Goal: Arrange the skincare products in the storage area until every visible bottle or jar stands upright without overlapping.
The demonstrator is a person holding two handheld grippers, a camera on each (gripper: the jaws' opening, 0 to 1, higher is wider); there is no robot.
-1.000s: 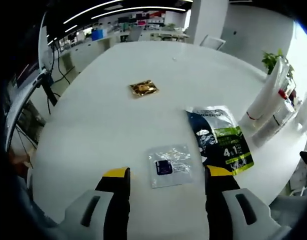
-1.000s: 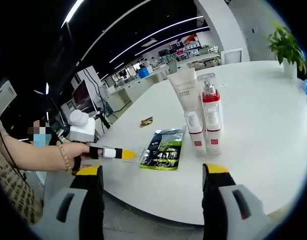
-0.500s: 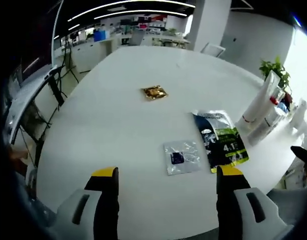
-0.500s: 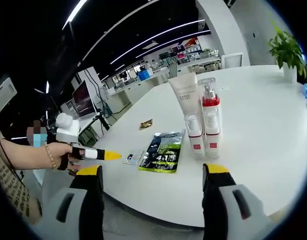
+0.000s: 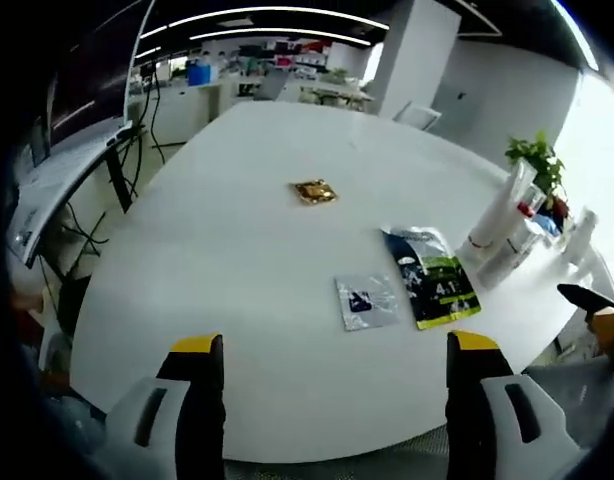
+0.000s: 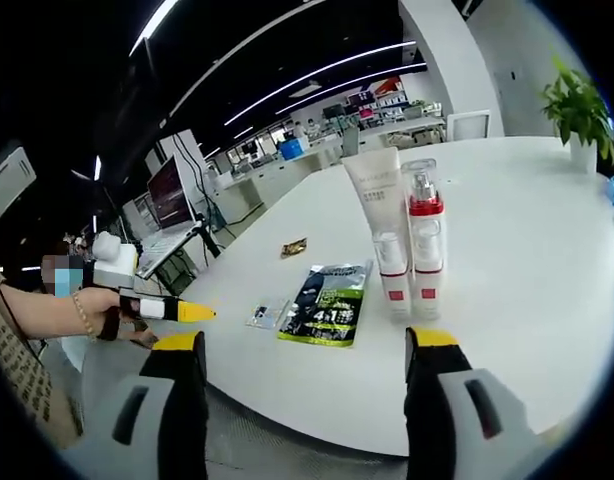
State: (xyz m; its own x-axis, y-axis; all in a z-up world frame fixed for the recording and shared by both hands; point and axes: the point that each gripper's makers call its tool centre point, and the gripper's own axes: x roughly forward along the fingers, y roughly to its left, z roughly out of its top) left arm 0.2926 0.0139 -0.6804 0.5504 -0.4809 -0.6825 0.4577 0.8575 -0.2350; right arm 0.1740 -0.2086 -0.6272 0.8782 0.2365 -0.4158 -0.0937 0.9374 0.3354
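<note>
Standing upright in a tight cluster on the white table (image 6: 547, 290), the skincare products sit ahead of the right gripper (image 6: 305, 350), slightly right of its centre line: a white tube (image 6: 372, 195), a red-collared pump bottle (image 6: 424, 235) and a smaller bottle (image 6: 391, 272), close together or touching. Their long axes are vertical. The right gripper's jaws are spread wide and hold nothing, off the near table edge. A flat dark-green sachet (image 6: 327, 300) lies just left of the cluster, a small clear sachet (image 6: 267, 315) beyond it, and a gold packet (image 6: 293, 246) farther off. The left gripper (image 5: 332, 355), jaws likewise apart and empty, faces the table from the far left, well apart from the same cluster (image 5: 502, 225). Judged from this, the right gripper is the nearer to the bottles.
</note>
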